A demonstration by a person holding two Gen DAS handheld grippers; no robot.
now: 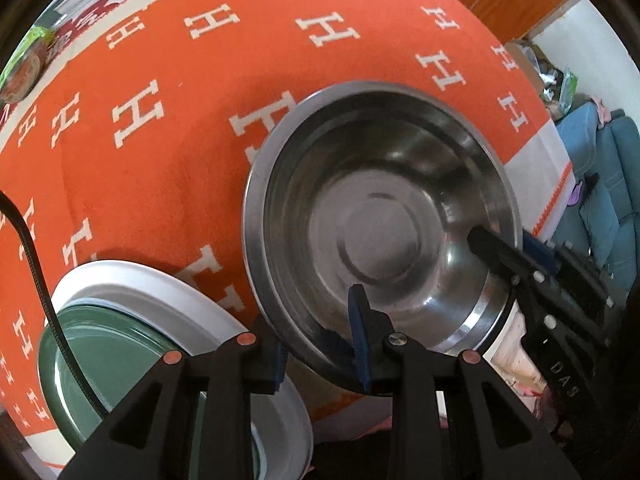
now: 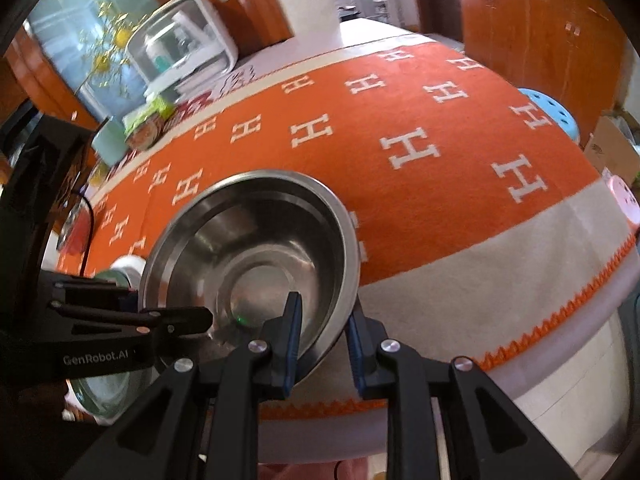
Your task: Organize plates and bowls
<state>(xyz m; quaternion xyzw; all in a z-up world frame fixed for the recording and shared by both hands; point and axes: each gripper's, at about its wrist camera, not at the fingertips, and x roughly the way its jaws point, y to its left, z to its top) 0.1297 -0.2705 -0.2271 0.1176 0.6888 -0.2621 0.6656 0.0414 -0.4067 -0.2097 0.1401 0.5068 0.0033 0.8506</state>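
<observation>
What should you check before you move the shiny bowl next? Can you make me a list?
1. Left gripper straddles the steel bowl rim: ok.
2. Right gripper straddles the opposite rim: ok.
3. Both grips tight enough to carry: cannot tell.
4. Bowl empty inside: ok.
5. Orange cloth beyond the bowl bare for setting down: ok.
6. Bowl apart from the white plate carrying the green plate: cannot tell.
</observation>
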